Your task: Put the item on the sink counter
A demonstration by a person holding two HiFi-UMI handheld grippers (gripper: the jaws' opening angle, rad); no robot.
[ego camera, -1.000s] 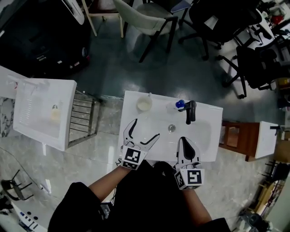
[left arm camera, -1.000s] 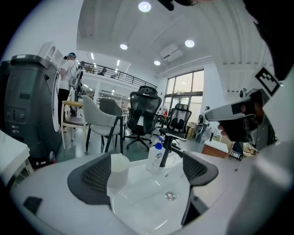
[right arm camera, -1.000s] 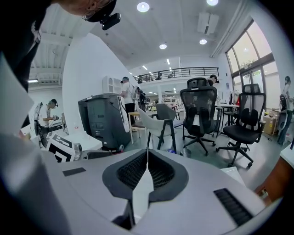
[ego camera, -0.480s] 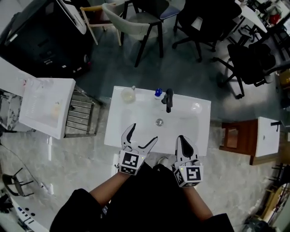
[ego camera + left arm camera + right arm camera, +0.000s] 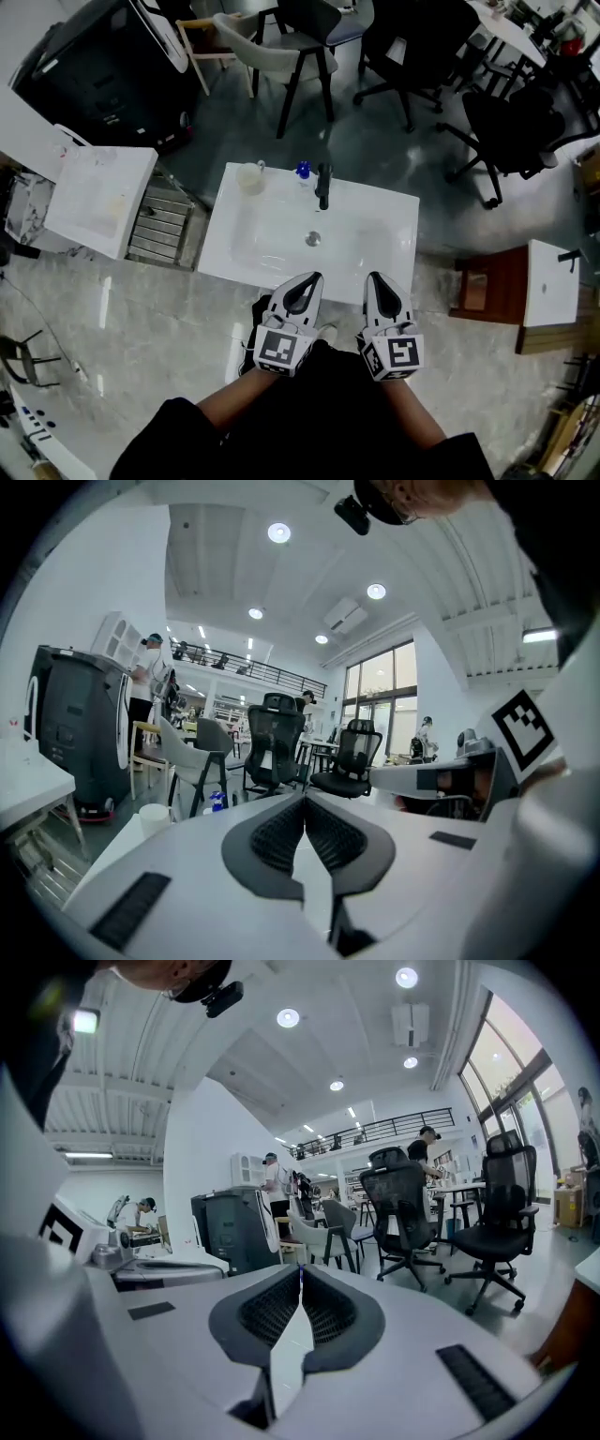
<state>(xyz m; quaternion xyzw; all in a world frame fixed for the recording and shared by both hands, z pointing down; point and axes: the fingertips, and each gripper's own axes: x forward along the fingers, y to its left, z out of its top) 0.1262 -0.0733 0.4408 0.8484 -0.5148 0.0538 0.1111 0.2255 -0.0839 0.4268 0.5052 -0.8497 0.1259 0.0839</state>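
A white sink counter (image 5: pixel 242 255) stands in the middle of the head view. At its back edge sit a pale cup (image 5: pixel 249 176), a small blue-capped item (image 5: pixel 303 170) and a black faucet (image 5: pixel 323 186). My left gripper (image 5: pixel 309 278) and right gripper (image 5: pixel 379 278) hover side by side over the counter's near edge, both shut with nothing between the pads. The left gripper view shows its gripper (image 5: pixel 304 803) with jaws pressed together, and the cup (image 5: pixel 153 816) and blue item (image 5: pixel 217 802) far off at the left. In its own view the right gripper (image 5: pixel 300 1279) is likewise shut and empty.
A second white basin (image 5: pixel 98 202) with a metal rack (image 5: pixel 159 225) stands at the left. A large black machine (image 5: pixel 103 75) and several chairs, one of them a black office chair (image 5: pixel 511 131), stand beyond the sink. A brown wooden stand (image 5: pixel 483 286) is at the right.
My left gripper's jaws have gone from wide open to shut. Both grippers have drawn back from over the basin to its near edge, and the sink sits further up in the view.
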